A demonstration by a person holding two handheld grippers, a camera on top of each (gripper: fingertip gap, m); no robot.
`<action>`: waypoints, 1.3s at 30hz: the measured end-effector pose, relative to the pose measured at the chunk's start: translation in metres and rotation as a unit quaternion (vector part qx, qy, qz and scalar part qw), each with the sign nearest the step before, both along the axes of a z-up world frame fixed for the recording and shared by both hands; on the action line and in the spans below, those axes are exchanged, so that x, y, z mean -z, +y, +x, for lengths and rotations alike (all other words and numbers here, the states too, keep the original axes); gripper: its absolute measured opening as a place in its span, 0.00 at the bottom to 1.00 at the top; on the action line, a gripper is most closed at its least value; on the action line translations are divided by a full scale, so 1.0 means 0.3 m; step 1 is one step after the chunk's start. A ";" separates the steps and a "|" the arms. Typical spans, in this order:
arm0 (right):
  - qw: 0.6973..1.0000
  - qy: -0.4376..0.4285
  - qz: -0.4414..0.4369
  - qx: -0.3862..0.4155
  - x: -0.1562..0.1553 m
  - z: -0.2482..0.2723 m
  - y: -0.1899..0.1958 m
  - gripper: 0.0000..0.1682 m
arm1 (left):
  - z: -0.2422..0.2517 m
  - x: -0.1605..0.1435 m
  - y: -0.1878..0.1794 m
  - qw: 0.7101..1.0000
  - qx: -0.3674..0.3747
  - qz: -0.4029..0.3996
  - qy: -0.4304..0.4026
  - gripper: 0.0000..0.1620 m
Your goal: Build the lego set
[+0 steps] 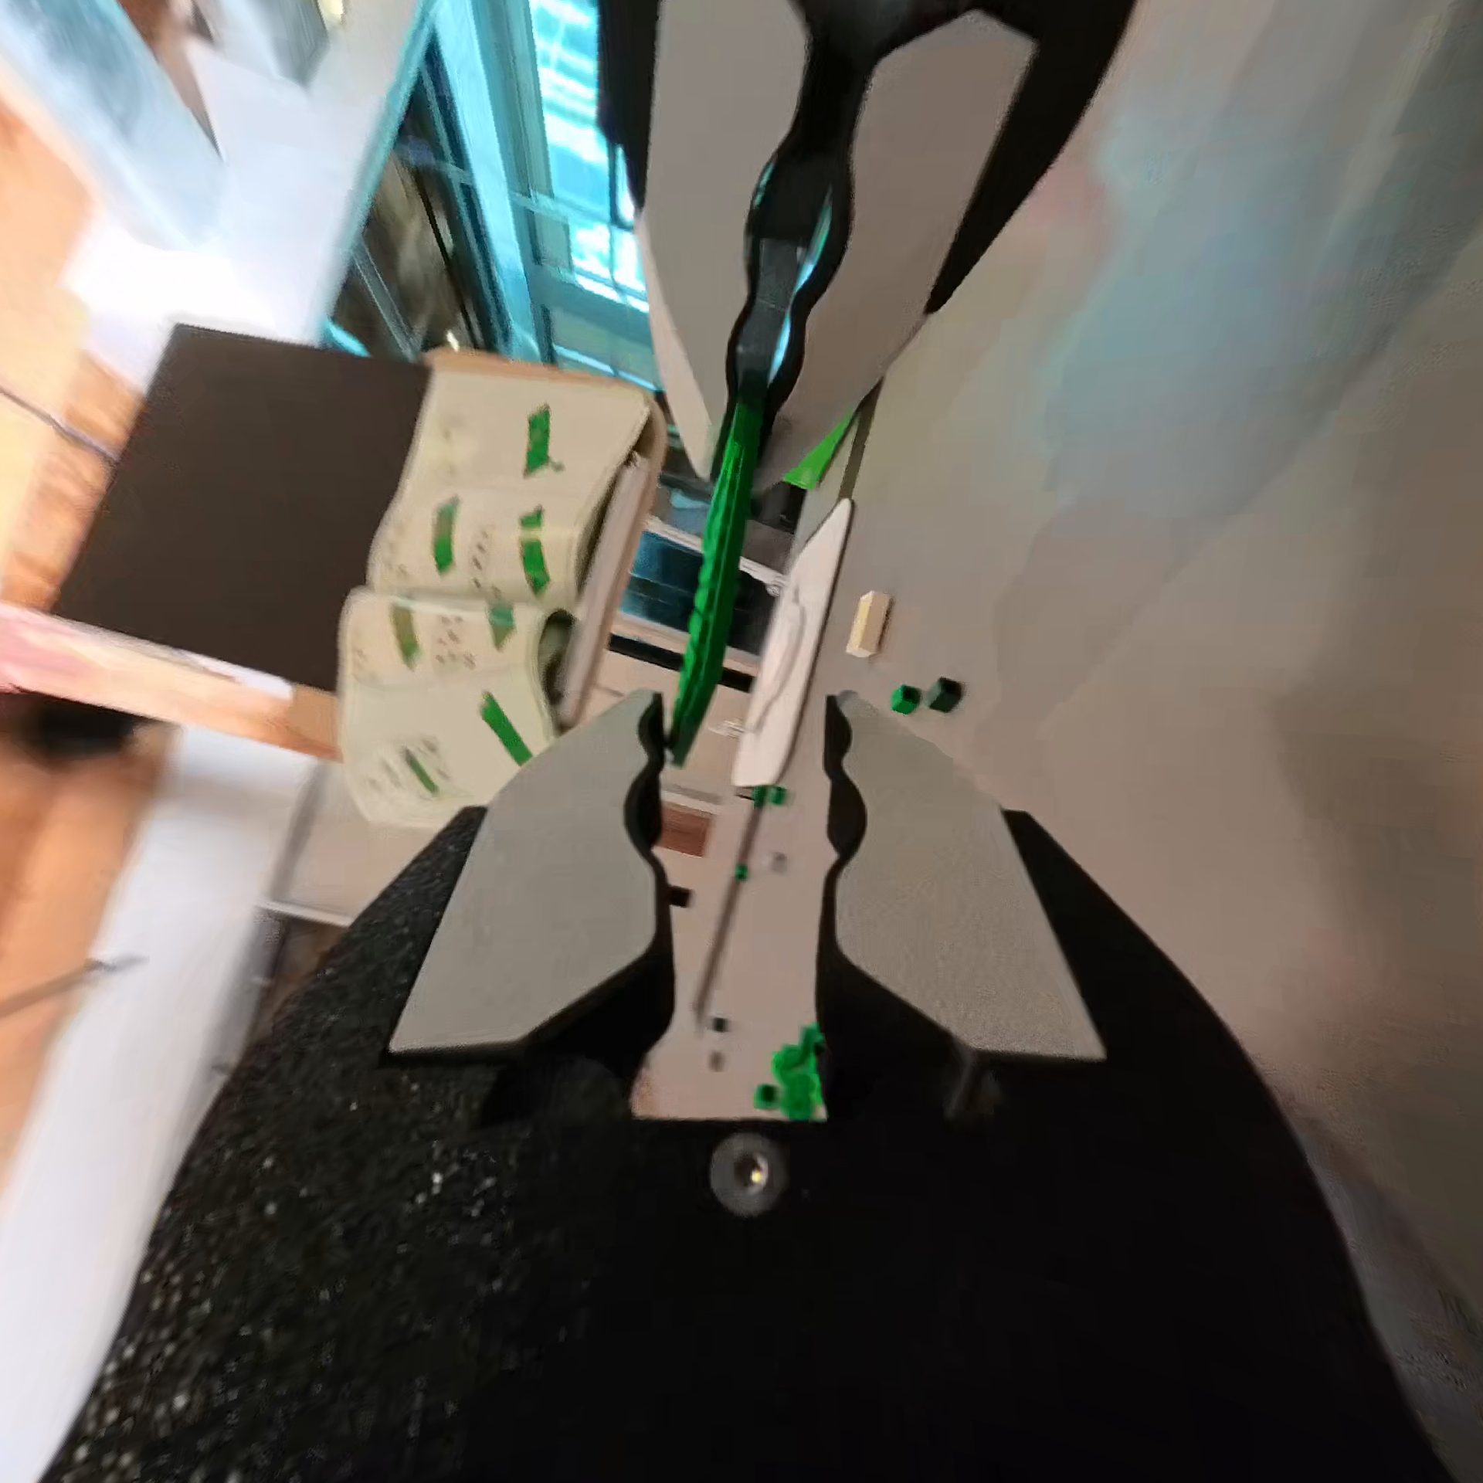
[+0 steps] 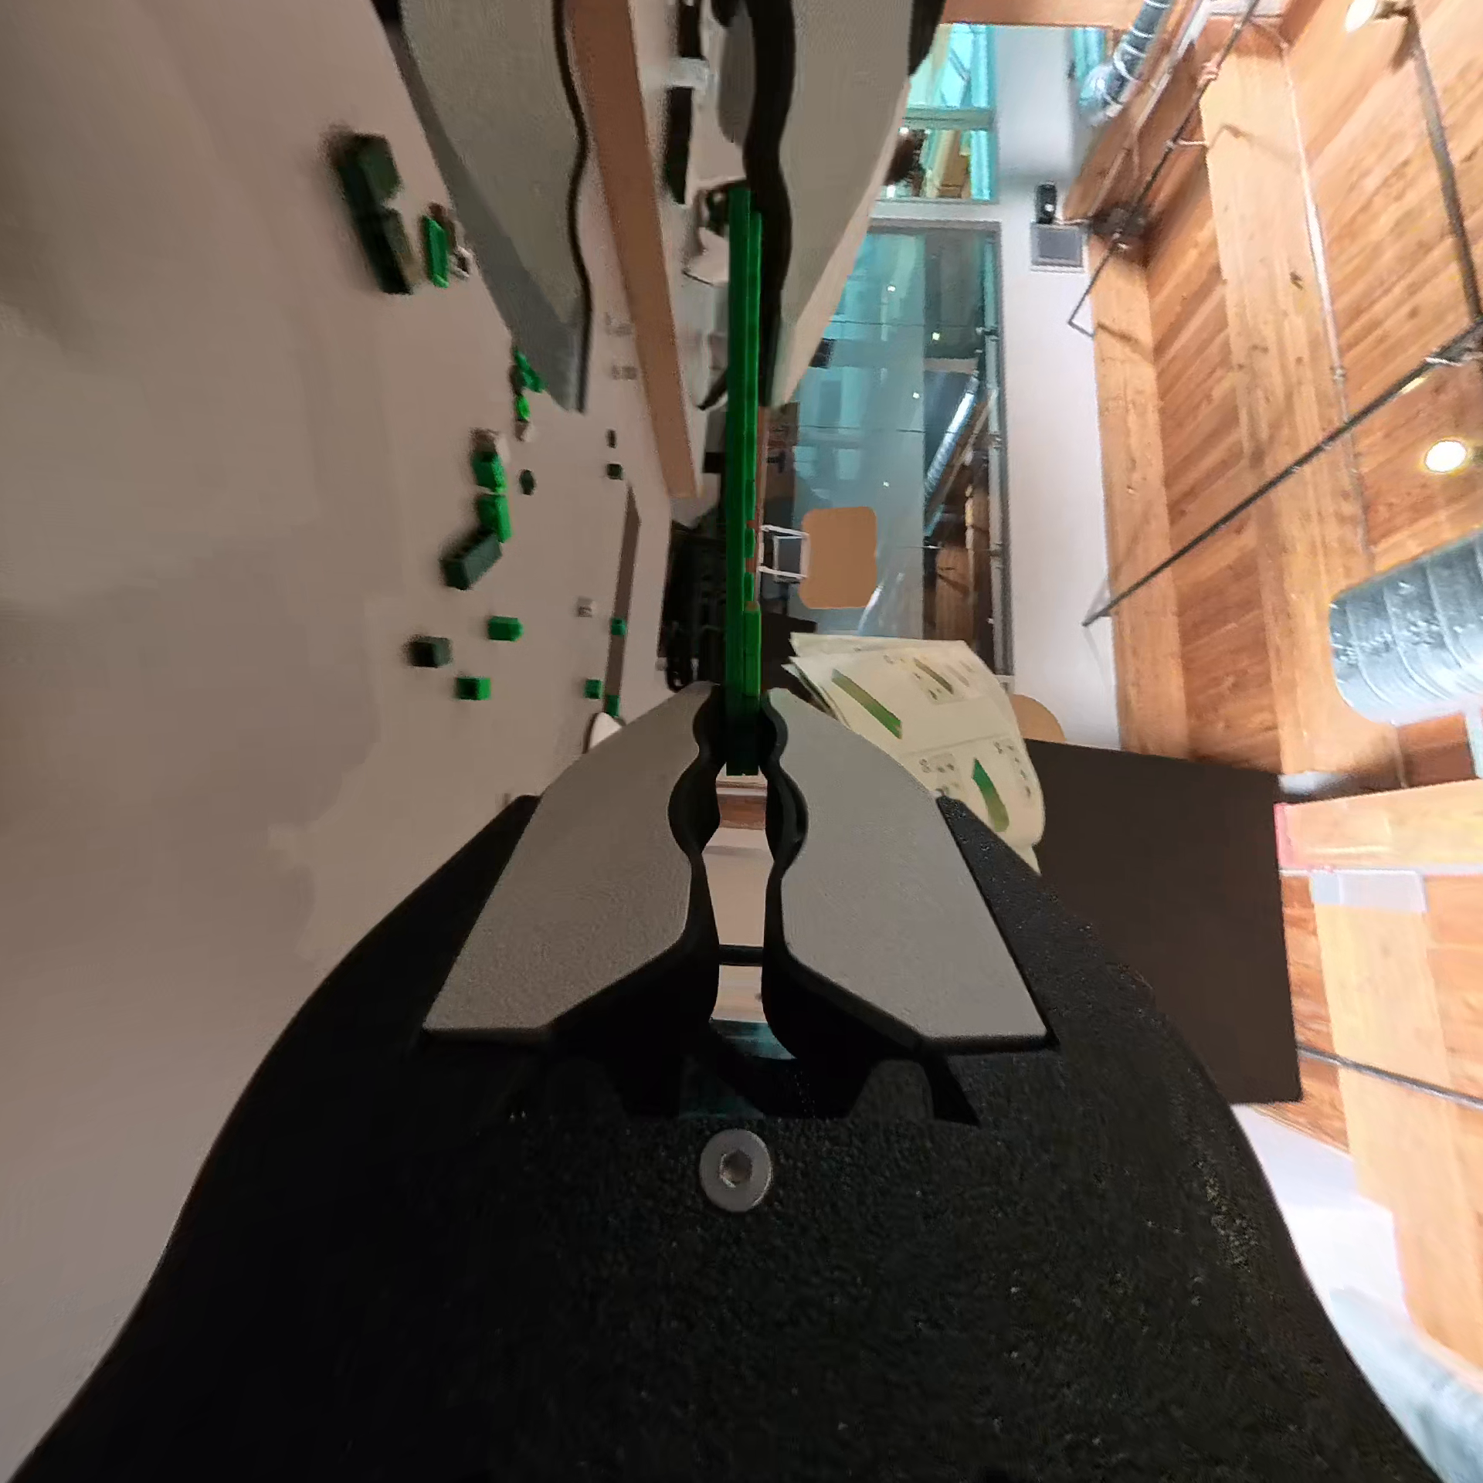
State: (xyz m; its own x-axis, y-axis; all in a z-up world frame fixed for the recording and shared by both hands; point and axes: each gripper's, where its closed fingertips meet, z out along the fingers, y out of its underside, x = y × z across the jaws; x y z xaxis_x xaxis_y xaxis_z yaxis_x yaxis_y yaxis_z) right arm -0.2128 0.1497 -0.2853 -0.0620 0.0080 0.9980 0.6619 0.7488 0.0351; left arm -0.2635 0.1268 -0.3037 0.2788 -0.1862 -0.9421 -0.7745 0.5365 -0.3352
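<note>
A: Where's the green plate assembly?

B: Off the bench, edge-on. The right tongs pinch its near end.

A: And the left tongs?

B: Spread apart; one fingertip seems to touch the strip's far end, though blur hides it
</note>
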 end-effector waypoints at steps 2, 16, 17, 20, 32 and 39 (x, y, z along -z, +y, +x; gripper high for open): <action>1.000 0.012 0.026 0.002 -0.037 0.010 0.019 0.04 | -0.018 0.001 0.022 0.995 -0.006 -0.074 -0.061 0.33; 0.981 0.014 0.186 -0.053 -0.118 -0.028 0.013 0.04 | 0.012 -0.128 -0.062 0.553 0.273 -0.614 -0.493 0.34; 0.980 0.012 0.190 -0.060 -0.112 -0.039 0.005 0.04 | 0.020 -0.118 -0.067 0.537 0.271 -0.630 -0.491 0.31; 0.976 0.007 0.203 -0.073 -0.098 -0.062 -0.012 0.04 | 0.042 -0.100 -0.088 0.483 0.272 -0.678 -0.482 0.21; 0.991 0.126 0.004 -0.038 -0.037 -0.051 0.050 0.19 | -0.045 0.000 -0.032 0.326 0.207 -0.760 -0.523 0.03; 0.909 0.272 -0.314 0.022 0.061 -0.030 0.160 0.16 | -0.190 0.065 -0.012 0.394 0.129 -0.768 -0.489 0.03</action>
State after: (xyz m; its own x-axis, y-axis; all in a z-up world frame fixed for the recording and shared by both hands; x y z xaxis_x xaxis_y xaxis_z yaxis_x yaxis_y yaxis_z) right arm -0.2218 0.1978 -0.3035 0.4542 0.5776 0.6783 0.4833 0.4799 -0.7322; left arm -0.3205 0.1233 -0.3233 0.1540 -0.4675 0.8705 0.1418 -0.8614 -0.4877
